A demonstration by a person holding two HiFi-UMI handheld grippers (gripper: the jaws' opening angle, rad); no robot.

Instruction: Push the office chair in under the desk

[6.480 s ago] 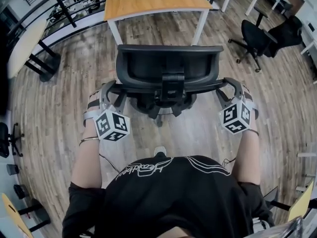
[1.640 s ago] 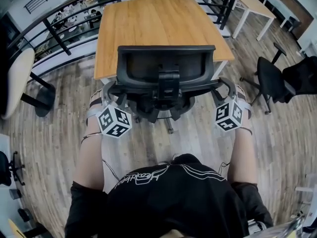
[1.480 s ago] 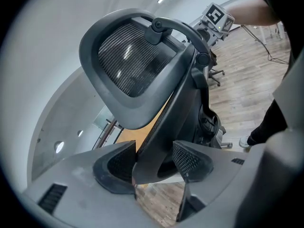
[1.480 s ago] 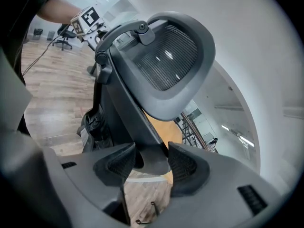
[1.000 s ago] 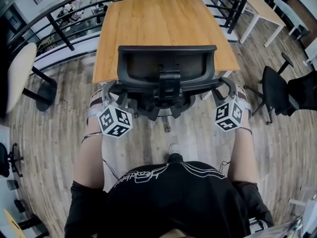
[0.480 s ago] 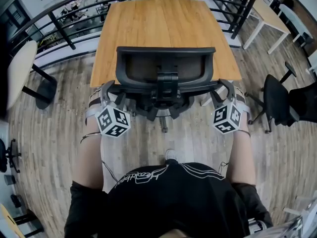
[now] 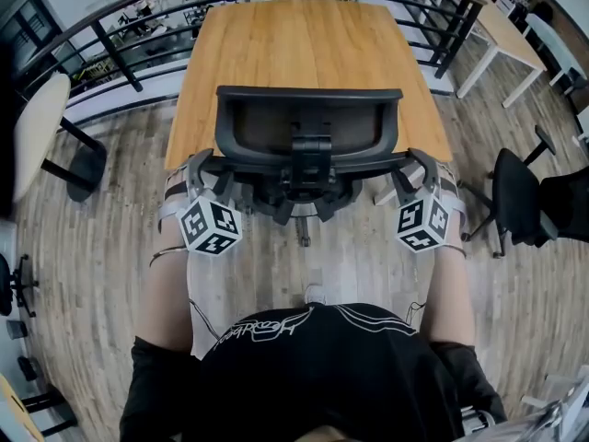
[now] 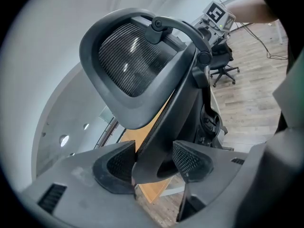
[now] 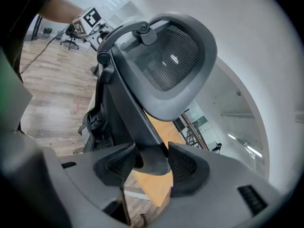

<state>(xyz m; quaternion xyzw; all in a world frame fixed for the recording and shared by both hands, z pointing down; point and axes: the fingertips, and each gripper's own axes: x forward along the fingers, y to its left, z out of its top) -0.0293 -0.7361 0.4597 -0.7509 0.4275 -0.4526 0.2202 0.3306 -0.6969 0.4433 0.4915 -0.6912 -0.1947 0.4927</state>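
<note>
A black mesh-backed office chair (image 7: 308, 132) stands in front of me, its backrest overlapping the near edge of the wooden desk (image 7: 308, 44). My left gripper (image 7: 204, 168) is shut on the left end of the chair's rear frame bar, and my right gripper (image 7: 419, 166) is shut on the right end. In the left gripper view, the dark bar (image 8: 164, 127) runs between the pads of the left gripper (image 8: 152, 163), with the desk top (image 8: 154, 194) behind it. The right gripper view mirrors this: the right gripper (image 9: 152, 163) clamps the bar (image 9: 137, 127) below the backrest (image 9: 173, 63).
A black railing (image 7: 110, 53) runs behind and left of the desk. Another black office chair (image 7: 520, 196) stands at the right, with a white-legged table (image 7: 515, 30) beyond it. A pale table on a dark base (image 7: 41, 118) is at the left. The floor is wood plank.
The chair and both grippers have moved forward together toward the desk; the desk top now fills more of the view behind the backrest. The grips are unchanged.
</note>
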